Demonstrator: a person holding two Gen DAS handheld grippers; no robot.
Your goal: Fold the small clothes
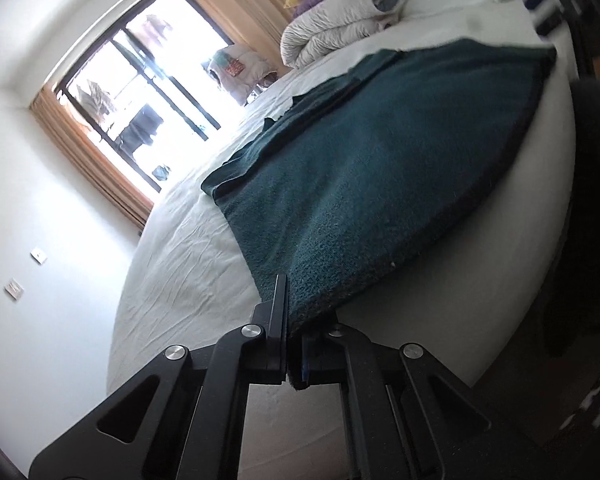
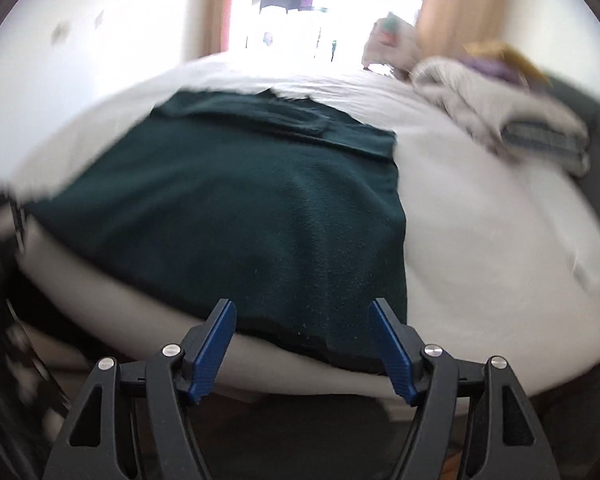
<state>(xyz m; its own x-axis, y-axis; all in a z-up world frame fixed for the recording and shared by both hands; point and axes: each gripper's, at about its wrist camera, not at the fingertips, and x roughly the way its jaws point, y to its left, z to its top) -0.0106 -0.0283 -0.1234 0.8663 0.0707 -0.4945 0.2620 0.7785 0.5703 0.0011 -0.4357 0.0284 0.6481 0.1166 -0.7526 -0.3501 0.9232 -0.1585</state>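
Left fingers (image 1: 287, 320) clench the green cloth's (image 1: 360, 184) near corner; right fingers (image 2: 303, 320) gape above its edge.

l gripper (image 1: 287, 320) clamped tight, r gripper (image 2: 303, 312) jaws apart, angled down

No legible text, label, brand, number or sign appears in either wrist view. The colourful printed patch on the bundle by the window is too blurred to read.
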